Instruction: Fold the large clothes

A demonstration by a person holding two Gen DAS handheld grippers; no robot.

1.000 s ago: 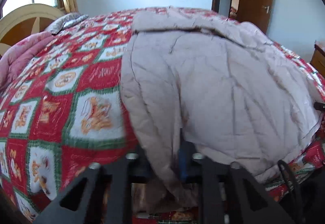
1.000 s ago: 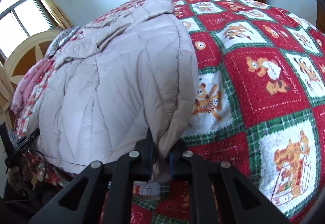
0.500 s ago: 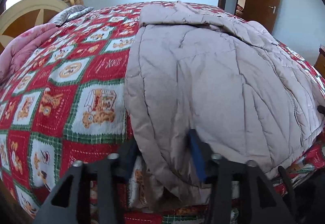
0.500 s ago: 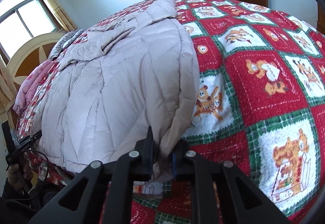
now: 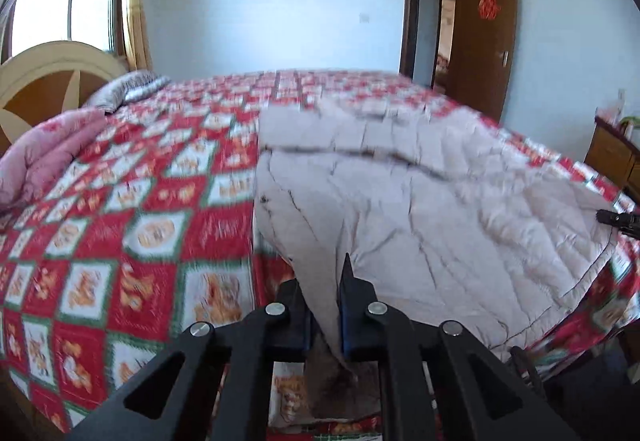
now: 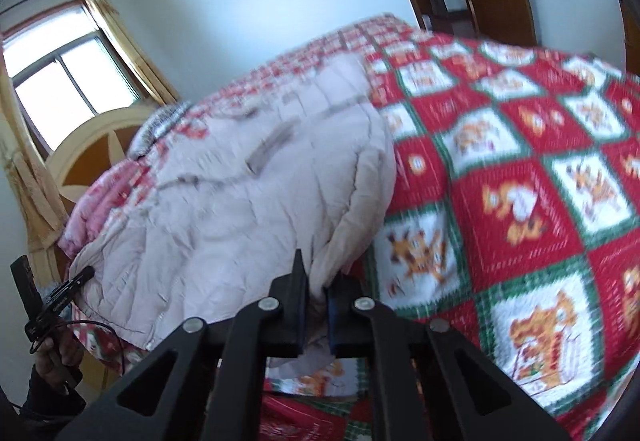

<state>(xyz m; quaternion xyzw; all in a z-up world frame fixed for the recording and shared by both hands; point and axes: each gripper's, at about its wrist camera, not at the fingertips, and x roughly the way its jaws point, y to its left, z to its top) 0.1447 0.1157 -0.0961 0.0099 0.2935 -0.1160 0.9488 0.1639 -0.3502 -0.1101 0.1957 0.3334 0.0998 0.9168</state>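
Observation:
A large beige quilted coat (image 5: 420,201) lies spread on a bed with a red, green and white patchwork quilt (image 5: 140,209). My left gripper (image 5: 324,305) is shut on the coat's near left hem corner, lifted off the bed. My right gripper (image 6: 318,301) is shut on the coat's (image 6: 240,209) near right hem corner, also raised. The right gripper's tip shows in the left wrist view (image 5: 618,219) at the coat's right edge. The left gripper and the hand holding it show in the right wrist view (image 6: 56,301).
A pink folded blanket (image 5: 40,157) and a grey pillow (image 5: 128,89) lie by the headboard (image 5: 52,77). A window (image 5: 60,1) is at the left. A brown door (image 5: 480,41) stands open at the far wall. A wooden cabinet (image 5: 612,157) is at the right.
My left gripper opened half a second ago, then shut on the coat's hem. Both grippers have risen, lifting the near hem off the bed. Both views are blurred by motion.

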